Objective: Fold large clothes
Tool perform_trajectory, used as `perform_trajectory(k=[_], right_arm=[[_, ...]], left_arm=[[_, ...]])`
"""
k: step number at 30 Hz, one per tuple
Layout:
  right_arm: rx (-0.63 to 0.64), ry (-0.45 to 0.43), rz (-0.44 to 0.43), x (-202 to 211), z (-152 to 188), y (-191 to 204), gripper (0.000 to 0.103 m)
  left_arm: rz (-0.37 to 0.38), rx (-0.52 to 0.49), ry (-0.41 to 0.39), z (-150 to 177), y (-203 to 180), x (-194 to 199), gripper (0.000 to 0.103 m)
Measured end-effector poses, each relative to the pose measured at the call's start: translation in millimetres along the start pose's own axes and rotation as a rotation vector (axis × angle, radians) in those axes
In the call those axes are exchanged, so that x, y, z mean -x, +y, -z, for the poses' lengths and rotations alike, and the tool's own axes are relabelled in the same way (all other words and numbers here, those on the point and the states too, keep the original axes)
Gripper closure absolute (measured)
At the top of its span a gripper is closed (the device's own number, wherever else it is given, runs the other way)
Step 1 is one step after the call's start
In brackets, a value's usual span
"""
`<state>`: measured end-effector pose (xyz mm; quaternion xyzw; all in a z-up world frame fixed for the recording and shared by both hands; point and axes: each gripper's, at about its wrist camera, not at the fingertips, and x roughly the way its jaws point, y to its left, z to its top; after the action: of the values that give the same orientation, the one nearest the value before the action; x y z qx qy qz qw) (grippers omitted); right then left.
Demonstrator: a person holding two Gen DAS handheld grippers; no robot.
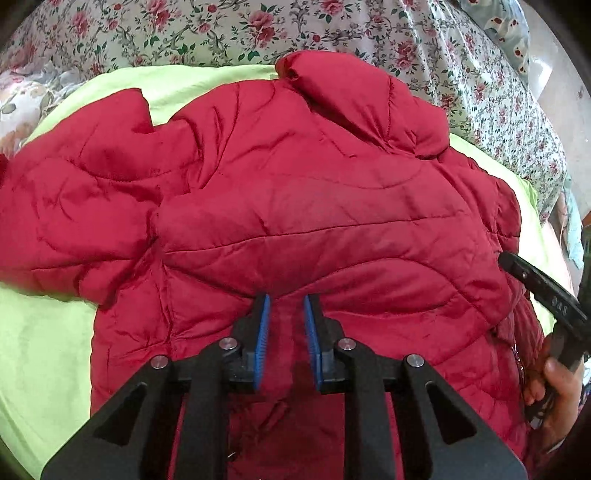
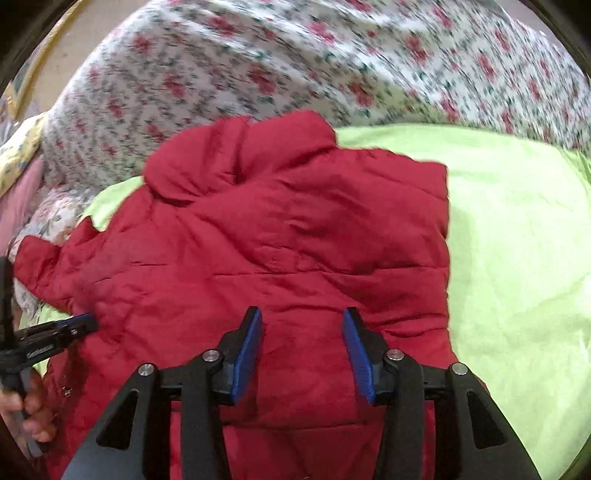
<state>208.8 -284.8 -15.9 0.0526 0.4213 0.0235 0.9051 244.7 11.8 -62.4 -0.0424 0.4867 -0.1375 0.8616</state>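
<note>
A red quilted puffer jacket (image 1: 295, 206) lies back-up on a lime green sheet (image 1: 44, 350), its collar at the far end. My left gripper (image 1: 286, 301) hovers over the jacket's lower back, its blue-padded jaws a little apart with nothing between them. My right gripper (image 2: 303, 314) is open over the same jacket (image 2: 280, 251), empty. The right gripper also shows at the right edge of the left wrist view (image 1: 535, 284), beside the jacket's side. The left gripper shows at the left edge of the right wrist view (image 2: 79, 323), touching the jacket's edge.
The green sheet (image 2: 517, 258) lies on a bed covered in a floral cloth (image 1: 369, 33), also seen in the right wrist view (image 2: 258, 59). One sleeve (image 1: 66, 192) spreads to the left. A pillow (image 1: 509, 29) lies at the far right.
</note>
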Motion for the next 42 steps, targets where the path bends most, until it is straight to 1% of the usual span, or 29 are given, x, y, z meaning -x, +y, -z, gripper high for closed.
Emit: perform_trajectory(k=[2, 5, 7, 11, 13, 16, 18, 20, 23, 25, 26, 27, 28, 29, 33, 35, 37, 39, 41, 42], right_arm=[[0.049, 0.016, -0.005, -3, 2, 12, 0.054], [0.108, 0.063, 0.049, -19, 8, 19, 0.053], [0.103, 0.090, 0.050, -30, 11, 13, 0.052], [0.113, 0.095, 0.066, -37, 10, 12, 0.052], [0.101, 0.093, 0.058, -33, 9, 11, 0.052], [0.048, 0.082, 0.012, -21, 7, 4, 0.052], [0.022, 0.076, -0.005, -12, 6, 1, 0.052], [0.006, 0.064, -0.022, -1, 6, 0, 0.052], [-0.002, 0.050, -0.054, 16, 6, 1, 0.052], [0.004, 0.051, -0.063, 22, 8, 4, 0.048], [0.005, 0.053, -0.068, 25, 10, 5, 0.048], [0.006, 0.057, -0.075, 28, 11, 6, 0.048], [0.008, 0.059, -0.081, 30, 13, 8, 0.048], [0.010, 0.063, -0.088, 33, 15, 10, 0.048], [0.012, 0.063, -0.115, 42, 22, 13, 0.047], [0.012, 0.064, -0.125, 46, 25, 14, 0.046], [0.013, 0.067, -0.135, 49, 29, 14, 0.046], [0.011, 0.070, -0.139, 52, 32, 14, 0.045], [0.009, 0.073, -0.142, 55, 36, 14, 0.045], [0.007, 0.073, -0.142, 56, 37, 14, 0.045]], left_arm=[[-0.005, -0.006, -0.001, 0, -2, -1, 0.085], [0.003, -0.012, -0.005, 1, -1, -2, 0.085], [0.018, 0.002, 0.000, 1, 3, -4, 0.085], [0.024, 0.014, 0.000, 1, 5, -2, 0.085], [0.040, 0.022, -0.011, 2, 7, 4, 0.085], [0.072, 0.069, -0.007, 3, 16, 15, 0.085], [0.061, 0.095, -0.029, 4, 23, 28, 0.083], [0.048, 0.112, -0.053, 6, 31, 38, 0.075], [0.034, 0.151, -0.065, 10, 46, 48, 0.073], [0.020, 0.187, -0.072, 13, 59, 52, 0.073], [0.017, 0.201, -0.075, 14, 64, 53, 0.069], [0.010, 0.228, -0.081, 16, 72, 56, 0.064], [0.000, 0.257, -0.088, 19, 82, 59, 0.053], [-0.008, 0.273, -0.096, 21, 88, 61, 0.049], [-0.060, 0.330, -0.120, 26, 120, 69, 0.047], [-0.087, 0.361, -0.125, 27, 137, 71, 0.040], [-0.125, 0.396, -0.129, 28, 157, 73, 0.036], [-0.178, 0.438, -0.132, 28, 179, 74, 0.036], [-0.232, 0.474, -0.139, 28, 199, 77, 0.029], [-0.258, 0.497, -0.146, 27, 211, 78, 0.028]])
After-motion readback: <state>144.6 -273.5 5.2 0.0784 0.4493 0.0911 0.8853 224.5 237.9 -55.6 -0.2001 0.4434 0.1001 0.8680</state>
